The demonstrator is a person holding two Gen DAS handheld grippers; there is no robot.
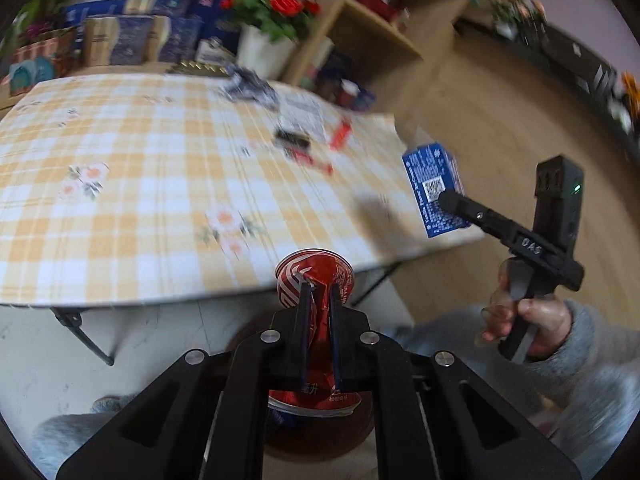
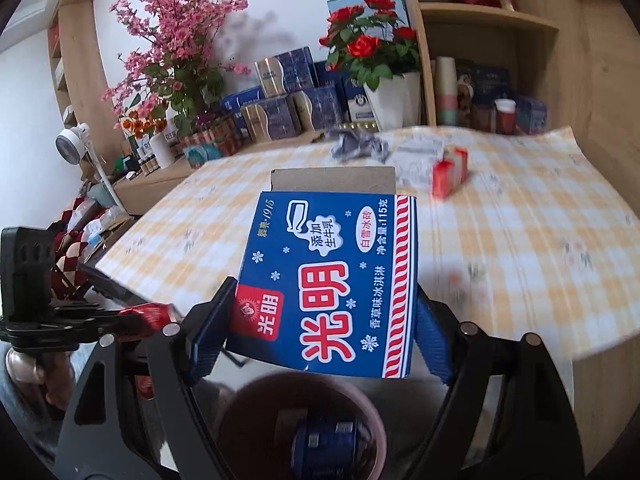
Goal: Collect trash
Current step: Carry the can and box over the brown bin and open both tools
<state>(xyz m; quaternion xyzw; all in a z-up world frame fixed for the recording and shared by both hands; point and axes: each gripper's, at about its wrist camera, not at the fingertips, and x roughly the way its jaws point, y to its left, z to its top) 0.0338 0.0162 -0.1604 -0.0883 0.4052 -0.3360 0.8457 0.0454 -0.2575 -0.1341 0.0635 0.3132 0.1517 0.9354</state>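
Two pieces of trash are held, one in each gripper. The left gripper is clenched on a crushed red can, its fingers nearly together with the dented metal pinched between them. The can hangs just off the near edge of the table, over a dark round bin on the floor; from this view the bin is mostly hidden behind the gripper.

The right gripper grasps a blue carton, jaws set wide with the pads against its two sides. The carton's top flap is open, and it sits above the bin, whose brownish rim shows below it. Something blue, perhaps another can, already lies in the bin.

On the checked tablecloth farther back lie a crumpled grey wrapper, a white printed paper and a small red box, close together. A white pot of red roses stands behind them.
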